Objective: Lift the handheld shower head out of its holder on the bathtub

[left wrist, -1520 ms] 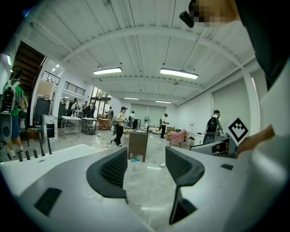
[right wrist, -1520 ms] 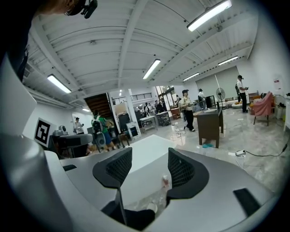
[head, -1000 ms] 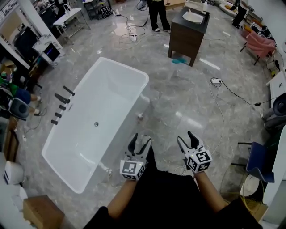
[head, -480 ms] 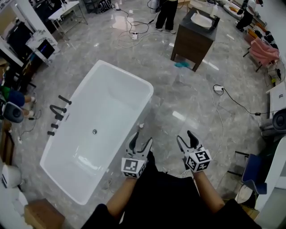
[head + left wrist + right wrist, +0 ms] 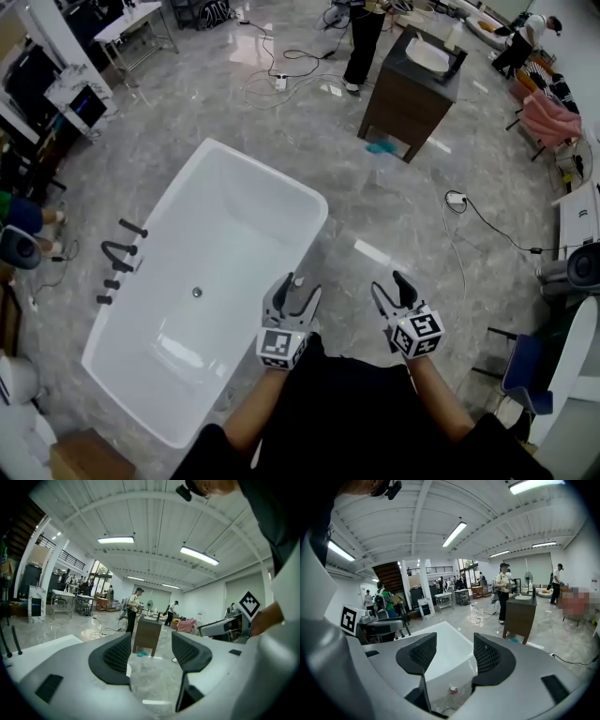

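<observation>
A white freestanding bathtub (image 5: 281, 202) lies on the grey floor, ahead and to my left. A row of black fixtures (image 5: 118, 253) stands along its far long side; the handheld shower head is among them, but I cannot tell which piece it is. My left gripper (image 5: 300, 286) hovers open over the tub's near rim, nothing between its fingers. My right gripper (image 5: 387, 284) is open too, over bare floor beside it. The left gripper view shows open jaws (image 5: 151, 653) and the tub's edge (image 5: 42, 648). The right gripper view shows open jaws (image 5: 452, 656) and the tub (image 5: 445, 644).
A dark wood vanity (image 5: 408, 80) with a basin stands beyond the tub, a person (image 5: 364, 37) next to it. Cables (image 5: 487, 216) trail over the floor at right. A blue chair (image 5: 525, 361) is near right, a cardboard box (image 5: 84, 455) near left. A small bottle (image 5: 452, 691) stands by the tub.
The view has shifted: the tub and its black fixtures now sit lower and nearer in the head view. Both grippers stay open and hold the same pose in front of me.
</observation>
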